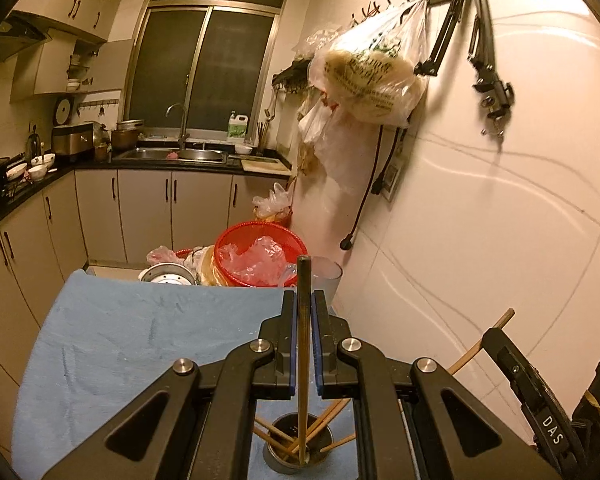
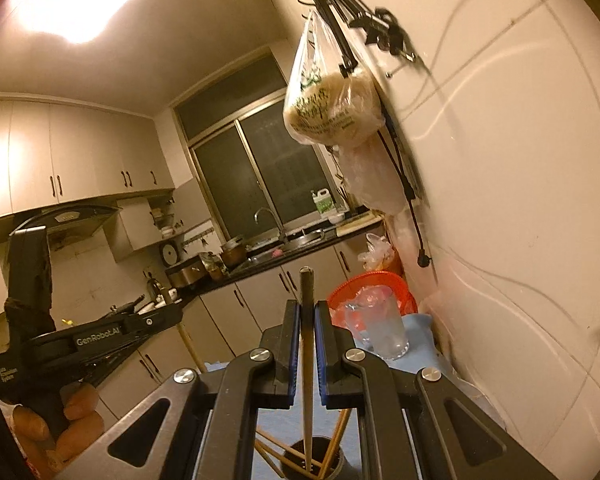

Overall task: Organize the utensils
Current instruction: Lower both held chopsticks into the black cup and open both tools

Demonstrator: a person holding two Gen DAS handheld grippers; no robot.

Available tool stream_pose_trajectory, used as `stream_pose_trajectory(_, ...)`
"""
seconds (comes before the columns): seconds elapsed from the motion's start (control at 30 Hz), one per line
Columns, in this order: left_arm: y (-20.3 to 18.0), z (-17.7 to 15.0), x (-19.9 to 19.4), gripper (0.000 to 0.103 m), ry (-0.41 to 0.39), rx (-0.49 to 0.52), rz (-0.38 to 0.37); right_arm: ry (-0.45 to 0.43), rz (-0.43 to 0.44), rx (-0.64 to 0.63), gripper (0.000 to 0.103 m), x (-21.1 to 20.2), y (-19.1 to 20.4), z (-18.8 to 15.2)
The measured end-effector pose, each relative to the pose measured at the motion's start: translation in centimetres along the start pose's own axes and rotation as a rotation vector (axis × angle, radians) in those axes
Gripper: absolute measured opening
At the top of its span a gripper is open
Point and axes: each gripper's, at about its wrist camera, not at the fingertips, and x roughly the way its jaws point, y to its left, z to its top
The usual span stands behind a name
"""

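My left gripper [image 1: 304, 300] is shut on a brown chopstick [image 1: 303, 344] held upright, its lower end down in a metal utensil cup [image 1: 298, 454] that holds several wooden chopsticks. My right gripper [image 2: 307, 308] is shut on a dark chopstick [image 2: 307, 360] held upright, its tip down in the same cup [image 2: 320, 460]. The cup stands on a blue cloth [image 1: 140, 340]. The right gripper's body [image 1: 540, 392] shows at the right of the left wrist view; the left gripper's body [image 2: 96, 336] shows at the left of the right wrist view.
A clear glass [image 2: 382, 324] stands on the cloth's far edge, also seen in the left wrist view [image 1: 327, 276]. Behind it is a red basket [image 1: 260, 252] with plastic bags. A white tiled wall [image 1: 480, 220] with a hanging bag [image 1: 372, 76] is close on the right.
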Motion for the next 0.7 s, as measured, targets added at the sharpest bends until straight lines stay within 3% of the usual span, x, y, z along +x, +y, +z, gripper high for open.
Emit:
stream_pose_trajectory(0.33,1.3,-2.8,3.8,0.007,0.080,-0.031,0.014,0.115,-0.021,0.007,0.008,3.9,-1.5,-3.4)
stream_pose_trajectory(0.7,1.6,-4.4,4.6,0.007,0.142,-0.032,0.010,0.227,-0.027,0.031,0.009,5.9,-2.1,-5.6)
